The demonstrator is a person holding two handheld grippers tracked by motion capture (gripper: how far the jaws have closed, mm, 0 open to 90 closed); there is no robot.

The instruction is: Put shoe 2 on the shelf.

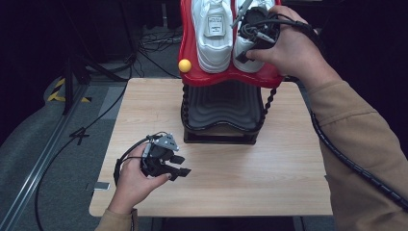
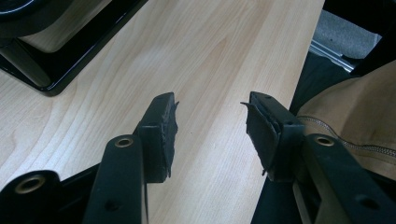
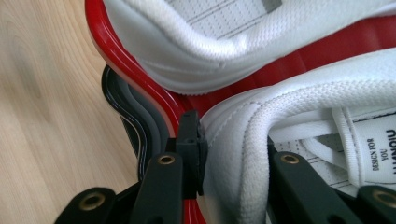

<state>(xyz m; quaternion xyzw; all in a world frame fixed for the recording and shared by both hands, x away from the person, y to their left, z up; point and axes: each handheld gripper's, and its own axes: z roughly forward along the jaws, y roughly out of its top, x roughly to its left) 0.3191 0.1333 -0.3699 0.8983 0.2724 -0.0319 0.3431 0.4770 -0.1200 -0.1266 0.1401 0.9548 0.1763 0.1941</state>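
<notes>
White sneaker (image 1: 250, 45) on red rack tier (image 1: 226, 77), top centre: right gripper (image 3: 229, 163) jaws clamp its heel collar; left gripper (image 2: 210, 135) released above desk (image 1: 269, 159).

Two shoes (image 1: 212, 33) side by side on rack (image 1: 222, 108), apparently at table (image 1: 269, 163) far edge.

The toes of both white sneakers (image 1: 213, 33) and the far part of the red shoe tray (image 1: 190, 57) are cut off by the top edge of the high view. The heel of the right-hand sneaker (image 1: 243, 50) is largely hidden there behind the right gripper (image 1: 252, 45) and the hand holding it. In the right gripper view, one jaw's tip is concealed inside that sneaker's (image 3: 243, 154) collar. The lettering on the tongue label (image 3: 378, 149) beside that jaw is cropped at the frame edge.
</notes>
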